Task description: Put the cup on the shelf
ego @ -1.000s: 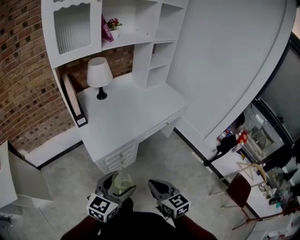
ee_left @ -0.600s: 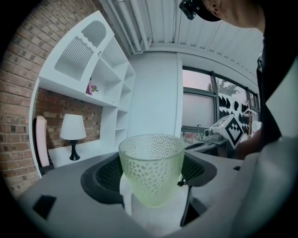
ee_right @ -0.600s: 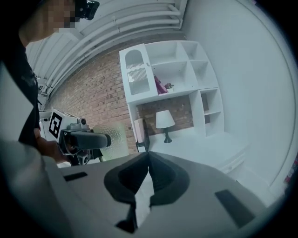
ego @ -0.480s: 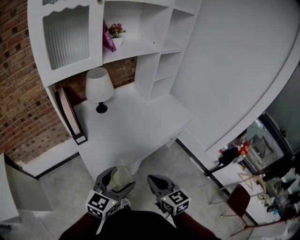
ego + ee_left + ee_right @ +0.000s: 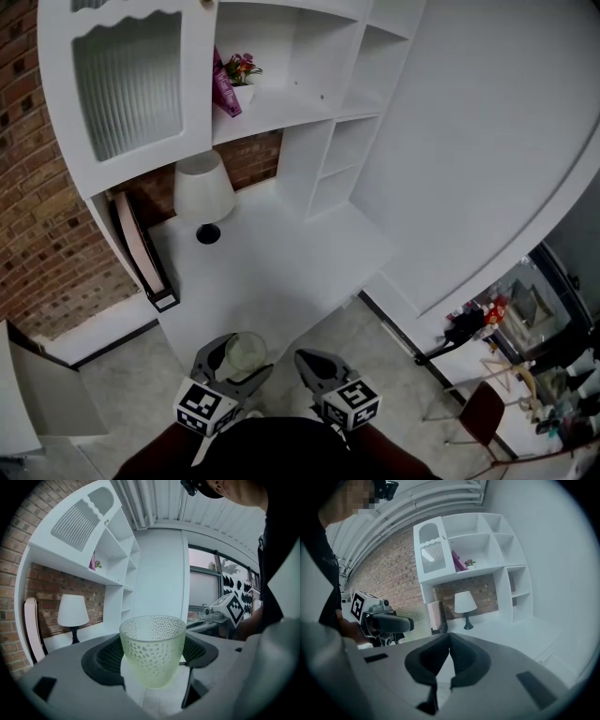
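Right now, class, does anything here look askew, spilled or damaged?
Nothing stands out. The cup sits upright in the left gripper, the lamp stands upright on the desk, and nothing is spilled. Only a purple item leans on the shelf.

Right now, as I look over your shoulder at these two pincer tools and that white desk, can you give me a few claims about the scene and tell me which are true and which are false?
1. The left gripper holds a pale green dimpled cup between its jaws. True.
2. The right gripper holds a second cup. False: its jaws are closed together with nothing between them.
3. A white lamp stands on the desk. True.
4. The cup stands on the shelf. False: it is in the left gripper, short of the desk.
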Motion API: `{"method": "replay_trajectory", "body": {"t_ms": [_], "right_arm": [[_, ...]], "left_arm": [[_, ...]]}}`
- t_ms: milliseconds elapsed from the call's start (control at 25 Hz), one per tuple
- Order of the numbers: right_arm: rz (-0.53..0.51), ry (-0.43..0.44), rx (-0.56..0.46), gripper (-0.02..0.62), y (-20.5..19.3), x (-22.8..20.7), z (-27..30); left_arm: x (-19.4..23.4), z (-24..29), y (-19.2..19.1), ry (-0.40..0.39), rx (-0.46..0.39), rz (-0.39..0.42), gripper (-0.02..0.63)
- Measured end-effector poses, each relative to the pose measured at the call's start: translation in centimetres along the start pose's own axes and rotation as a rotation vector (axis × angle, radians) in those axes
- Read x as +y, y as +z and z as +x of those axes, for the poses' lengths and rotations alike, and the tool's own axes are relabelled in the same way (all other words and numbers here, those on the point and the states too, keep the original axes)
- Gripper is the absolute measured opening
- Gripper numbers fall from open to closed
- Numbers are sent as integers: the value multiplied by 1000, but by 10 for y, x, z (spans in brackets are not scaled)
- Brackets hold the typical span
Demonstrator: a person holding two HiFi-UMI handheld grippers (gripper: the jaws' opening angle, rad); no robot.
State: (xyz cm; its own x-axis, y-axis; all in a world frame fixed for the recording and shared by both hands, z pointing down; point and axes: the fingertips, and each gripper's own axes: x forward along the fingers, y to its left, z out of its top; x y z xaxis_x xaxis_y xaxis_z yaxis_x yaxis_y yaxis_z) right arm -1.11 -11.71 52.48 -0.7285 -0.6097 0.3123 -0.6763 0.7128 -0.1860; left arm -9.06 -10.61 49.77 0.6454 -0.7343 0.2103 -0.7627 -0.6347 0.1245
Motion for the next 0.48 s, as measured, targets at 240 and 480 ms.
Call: {"method": "replay_trajectory", "body": {"t_ms": [240,480], "right_arm": [[-10,14,2,5,9,-8,20],[-22,39,10,5,14,-27,38]], "left_arm": [[17,10,0,1,14,-4,376],[35,29,2,30,15,-17,376]]}}
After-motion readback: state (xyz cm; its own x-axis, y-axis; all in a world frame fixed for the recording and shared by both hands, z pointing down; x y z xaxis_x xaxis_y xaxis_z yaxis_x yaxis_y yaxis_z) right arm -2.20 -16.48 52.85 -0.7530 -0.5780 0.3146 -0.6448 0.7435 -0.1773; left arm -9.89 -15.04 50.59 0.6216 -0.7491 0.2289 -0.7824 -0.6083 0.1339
